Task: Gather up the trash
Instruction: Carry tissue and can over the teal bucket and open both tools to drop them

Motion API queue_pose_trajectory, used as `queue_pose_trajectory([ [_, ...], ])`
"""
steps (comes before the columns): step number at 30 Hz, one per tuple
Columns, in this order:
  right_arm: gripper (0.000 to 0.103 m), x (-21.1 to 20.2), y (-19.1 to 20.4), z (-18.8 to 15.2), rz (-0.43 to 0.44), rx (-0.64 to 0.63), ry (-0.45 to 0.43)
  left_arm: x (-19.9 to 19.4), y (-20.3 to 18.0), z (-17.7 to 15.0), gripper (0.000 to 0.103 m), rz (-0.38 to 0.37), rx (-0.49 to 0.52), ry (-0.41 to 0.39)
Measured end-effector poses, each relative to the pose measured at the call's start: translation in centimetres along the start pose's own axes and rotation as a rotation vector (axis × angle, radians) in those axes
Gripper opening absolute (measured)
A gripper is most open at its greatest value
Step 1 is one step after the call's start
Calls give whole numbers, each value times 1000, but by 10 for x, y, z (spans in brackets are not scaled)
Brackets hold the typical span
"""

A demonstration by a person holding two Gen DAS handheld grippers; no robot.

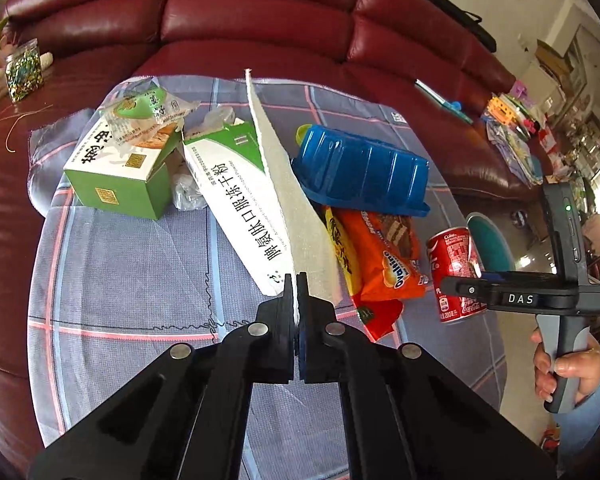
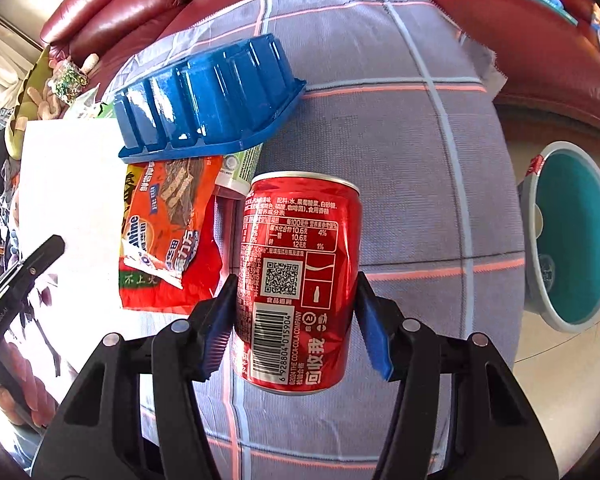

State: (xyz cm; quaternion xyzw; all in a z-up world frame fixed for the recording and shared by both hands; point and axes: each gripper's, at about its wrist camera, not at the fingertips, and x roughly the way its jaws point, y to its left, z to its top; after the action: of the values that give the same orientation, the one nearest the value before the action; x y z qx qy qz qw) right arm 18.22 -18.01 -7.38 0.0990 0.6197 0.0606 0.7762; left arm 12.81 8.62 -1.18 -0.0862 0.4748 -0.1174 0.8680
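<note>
My left gripper (image 1: 297,280) is shut on a thin white foam sheet (image 1: 276,160) and holds it edge-up above the checked cloth (image 1: 132,264). In the right wrist view the sheet (image 2: 68,168) appears as a wide white panel at the left. My right gripper (image 2: 294,284) is shut on a red Coca-Cola can (image 2: 296,280), its blue pads on both sides; the can also shows in the left wrist view (image 1: 456,276). On the cloth lie a white and green carton (image 1: 236,208), a green box (image 1: 120,172), a blue plastic tray (image 1: 360,168) and an orange Ovaltine wrapper (image 1: 384,256).
The cloth (image 2: 400,140) covers the seat of a red leather sofa (image 1: 260,12). A teal bin (image 2: 572,236) with a grey rim stands on the floor to the right. A small snack packet (image 1: 148,112) lies on the green box. Clutter sits on the sofa's far right (image 1: 516,136).
</note>
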Motion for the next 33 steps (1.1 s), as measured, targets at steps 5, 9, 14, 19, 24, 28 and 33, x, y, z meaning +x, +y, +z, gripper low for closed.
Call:
queue_pose_trajectory([
  [5, 54, -19, -2, -8, 1, -1, -34, -29, -10, 3, 1, -30, 16, -43],
  [9, 54, -27, 0, -13, 8, -4, -50, -47, -26, 7, 1, -62, 35, -63],
  [14, 54, -46, -6, -16, 17, 7, -92, -64, -57, 14, 1, -106, 92, -90],
  [19, 54, -73, -31, -16, 10, 45, -145, -76, -100, 27, 1, -173, 161, -109],
  [24, 54, -103, -74, -20, -9, 115, -203, -74, -155, 38, 1, -233, 260, -107],
  [28, 54, -123, -117, -27, -33, 182, -244, -59, -200, 43, 1, -287, 320, -78],
  [33, 54, -139, -179, -40, -82, 278, -280, -23, -258, 43, 1, -350, 384, -9],
])
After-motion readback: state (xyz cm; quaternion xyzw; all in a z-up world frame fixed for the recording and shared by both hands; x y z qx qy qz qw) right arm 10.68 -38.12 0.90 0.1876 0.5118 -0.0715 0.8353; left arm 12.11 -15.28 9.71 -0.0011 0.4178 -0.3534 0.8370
